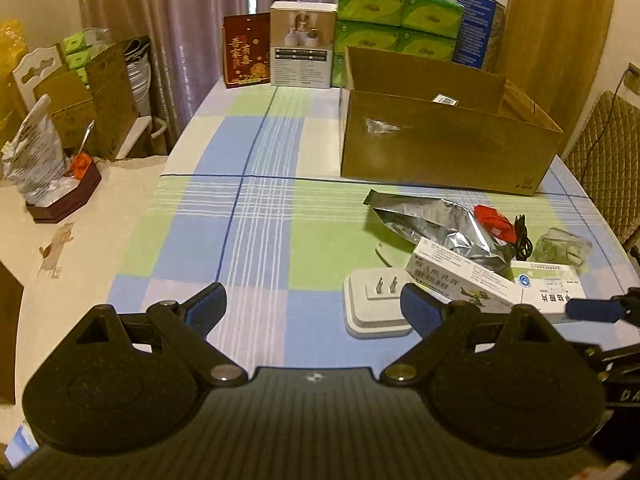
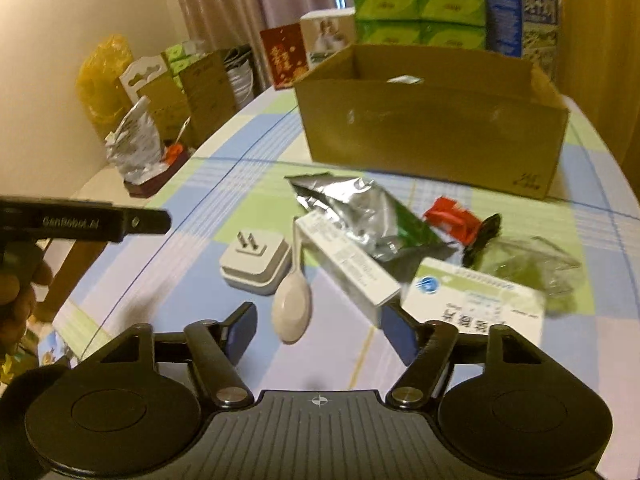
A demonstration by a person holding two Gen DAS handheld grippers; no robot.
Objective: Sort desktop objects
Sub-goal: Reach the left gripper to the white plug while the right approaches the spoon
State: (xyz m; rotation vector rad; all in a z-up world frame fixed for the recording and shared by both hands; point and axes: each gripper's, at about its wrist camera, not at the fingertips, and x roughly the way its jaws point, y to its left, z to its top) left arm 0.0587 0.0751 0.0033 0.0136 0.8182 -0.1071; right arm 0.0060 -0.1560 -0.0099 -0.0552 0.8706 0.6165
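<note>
Box: open carton at the far side of the worktop; flaps up. One small pale item shows above its front wall in the right view; rest of the interior hidden, so contents cannot be counted.
Pile: all loose items lie together just in front of the box, on the checked cloth.
Charger: white plug block, prongs up, at the near left edge of the pile.
Spoon: pale plastic, bowl toward the camera, handle lying between the charger and the long carton.
Long carton: white medicine box, lying flat and askew, one end under the foil bag.
Flat carton: second medicine box, blue logo, to the right of the long one and partly beneath it in the left view.
Foil bag: crumpled silver pouch, behind the cartons.
Red packet: beside a black cable bundle, right of the bag.
Clear wrap: crumpled film at the pile's far right.
Left tongs: wide, nothing between the pads; hanging over bare cloth left of the charger.
Right tongs: partly closed but gripping nothing; spoon bowl sits just ahead of the gap, right pad near the end of the long carton.
Progress: early, by my reading. At most one item is boxed; eight or so wait on the cloth.
Next pick (judgement): spoon or long carton, by the right tongs.
</note>
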